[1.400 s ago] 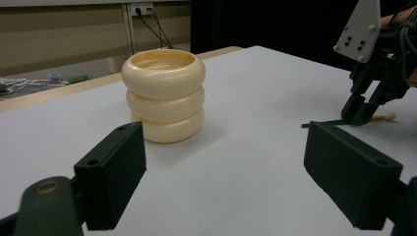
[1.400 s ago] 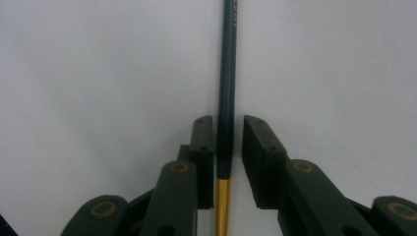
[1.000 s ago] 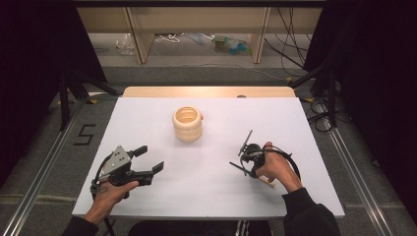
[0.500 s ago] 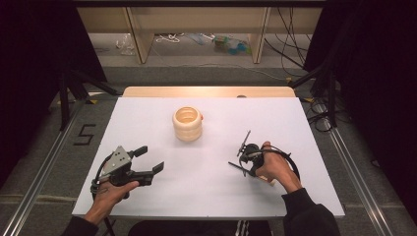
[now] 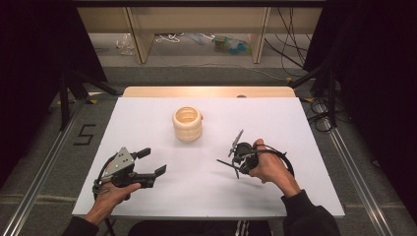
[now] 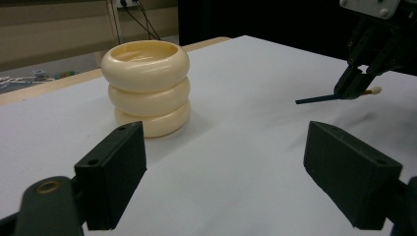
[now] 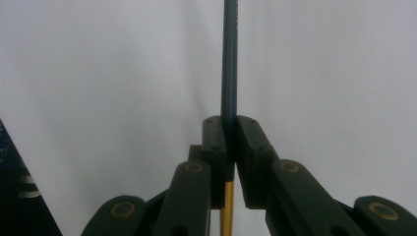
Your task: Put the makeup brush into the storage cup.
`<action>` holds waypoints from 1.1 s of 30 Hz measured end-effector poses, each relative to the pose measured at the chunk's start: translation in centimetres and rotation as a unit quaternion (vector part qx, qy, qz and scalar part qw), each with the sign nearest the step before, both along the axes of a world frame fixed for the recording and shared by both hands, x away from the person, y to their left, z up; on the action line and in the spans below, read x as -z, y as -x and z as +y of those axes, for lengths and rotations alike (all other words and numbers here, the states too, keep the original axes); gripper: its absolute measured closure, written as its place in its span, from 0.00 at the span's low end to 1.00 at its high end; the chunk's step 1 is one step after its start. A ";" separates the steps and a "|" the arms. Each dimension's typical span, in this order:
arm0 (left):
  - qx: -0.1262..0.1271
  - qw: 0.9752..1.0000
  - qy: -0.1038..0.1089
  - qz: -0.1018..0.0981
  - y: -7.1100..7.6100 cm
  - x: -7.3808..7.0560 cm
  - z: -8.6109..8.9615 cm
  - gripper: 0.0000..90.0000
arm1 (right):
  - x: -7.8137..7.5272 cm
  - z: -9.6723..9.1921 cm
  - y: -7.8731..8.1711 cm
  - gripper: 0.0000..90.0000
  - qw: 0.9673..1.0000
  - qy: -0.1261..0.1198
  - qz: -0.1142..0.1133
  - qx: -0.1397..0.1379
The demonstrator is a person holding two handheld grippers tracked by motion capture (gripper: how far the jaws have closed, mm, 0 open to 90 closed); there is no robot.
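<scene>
Right gripper (image 5: 230, 156): your black right gripper is clenched tight on a thin dark blue pencil (image 7: 229, 59) with a yellow part below the pads. In the left gripper view the pencil (image 6: 314, 99) sticks out sideways, a little above the table.
Left gripper (image 5: 152, 163): your black left gripper is released, jaws wide apart with nothing between them, resting low by the near left part of the white table (image 5: 147, 118).
Holder: the cream ringed plastic cup (image 5: 187, 123) stands upright near the middle of the table, well apart from both grippers. Its mouth is open at the top.
Slip risk: the pencil is thin and smooth. If you tip your hand fast, I think it could slide through the pads or swing round.
Miss risk: the cup mouth is small. If the pencil comes in slanted, its tip could hit the rim and bounce off.
Tip-over risk: the cup looks light. A push from the side could knock it over or shove it away.
Helper idea: your free left gripper could steady the cup, but squeeze gently.
</scene>
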State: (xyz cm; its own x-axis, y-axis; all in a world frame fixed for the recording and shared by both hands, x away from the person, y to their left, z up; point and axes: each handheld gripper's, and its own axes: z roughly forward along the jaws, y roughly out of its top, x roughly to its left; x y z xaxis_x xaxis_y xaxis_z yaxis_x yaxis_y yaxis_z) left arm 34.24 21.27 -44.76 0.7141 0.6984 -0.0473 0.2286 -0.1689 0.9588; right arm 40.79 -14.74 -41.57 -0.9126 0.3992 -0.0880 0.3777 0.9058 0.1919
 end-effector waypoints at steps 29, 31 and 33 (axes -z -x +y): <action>0.105 0.990 -0.032 0.086 1.0 0.5 -4.0 0.21 | -1.3 5.5 3.7 0.92 0.984 0.007 -0.057 -0.169; 0.112 0.989 -0.032 0.090 1.0 0.5 -4.2 0.21 | -1.2 5.7 3.8 0.92 0.982 0.007 -0.057 -0.178; 0.112 0.989 -0.034 0.092 1.0 0.5 -4.3 0.21 | -1.3 6.0 4.2 0.92 0.984 0.012 -0.056 -0.170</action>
